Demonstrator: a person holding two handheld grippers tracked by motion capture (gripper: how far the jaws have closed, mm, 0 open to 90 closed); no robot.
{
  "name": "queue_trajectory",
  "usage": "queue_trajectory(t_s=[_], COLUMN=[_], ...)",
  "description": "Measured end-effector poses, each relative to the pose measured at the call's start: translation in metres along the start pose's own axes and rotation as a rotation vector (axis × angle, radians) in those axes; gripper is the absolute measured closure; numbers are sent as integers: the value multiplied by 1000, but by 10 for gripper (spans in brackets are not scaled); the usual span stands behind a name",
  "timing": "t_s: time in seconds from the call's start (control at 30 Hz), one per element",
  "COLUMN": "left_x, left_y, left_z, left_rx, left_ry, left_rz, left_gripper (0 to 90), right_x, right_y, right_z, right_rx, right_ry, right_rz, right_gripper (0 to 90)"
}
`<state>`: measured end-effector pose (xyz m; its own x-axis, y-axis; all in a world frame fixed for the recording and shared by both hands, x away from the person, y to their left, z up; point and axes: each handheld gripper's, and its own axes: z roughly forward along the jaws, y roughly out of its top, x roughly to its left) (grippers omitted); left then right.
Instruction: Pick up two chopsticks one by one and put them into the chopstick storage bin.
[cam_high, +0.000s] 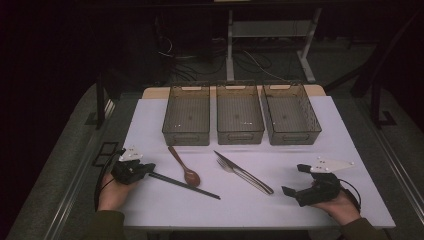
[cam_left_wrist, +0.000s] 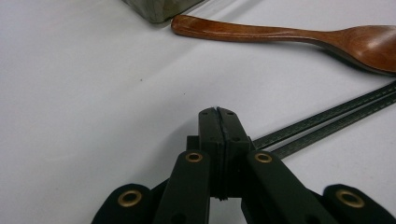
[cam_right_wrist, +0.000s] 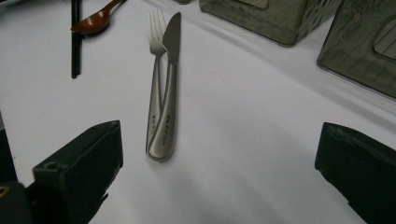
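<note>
The left gripper (cam_high: 150, 169) is held low at the near left of the white table (cam_high: 150, 120), and its jaws are pressed fully together with nothing between them. The ends of the black chopsticks (cam_left_wrist: 327, 123) are seen just beside the closed tips, lying flat on the table; whether they are touched cannot be told. The wooden spoon (cam_left_wrist: 299, 37) is laid just beyond the chopsticks, its bowl turned toward the near edge.

The right gripper (cam_high: 294, 179) is rested at the near right with its jaws spread wide and nothing held. Ahead of it, near the table's middle, a steel fork (cam_right_wrist: 155, 70) and knife (cam_right_wrist: 169, 88) are laid side by side, their handles touching.

Three grey bins (cam_high: 240, 132) are set in a row along the far edge.
</note>
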<state>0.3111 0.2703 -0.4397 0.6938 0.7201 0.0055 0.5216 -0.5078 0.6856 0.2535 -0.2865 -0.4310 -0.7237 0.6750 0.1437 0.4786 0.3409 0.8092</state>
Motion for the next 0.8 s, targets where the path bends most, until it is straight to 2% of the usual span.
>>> queue_trajectory(t_s=[0.8], left_x=[-5], left_y=[-5], left_z=[-8], left_rx=[35], left_ry=[-33], left_rz=[3], left_gripper=[890], right_x=[0], right_y=[0], right_z=[-2], right_rx=[-3], right_ry=[-5], right_rz=[1], right_gripper=[12])
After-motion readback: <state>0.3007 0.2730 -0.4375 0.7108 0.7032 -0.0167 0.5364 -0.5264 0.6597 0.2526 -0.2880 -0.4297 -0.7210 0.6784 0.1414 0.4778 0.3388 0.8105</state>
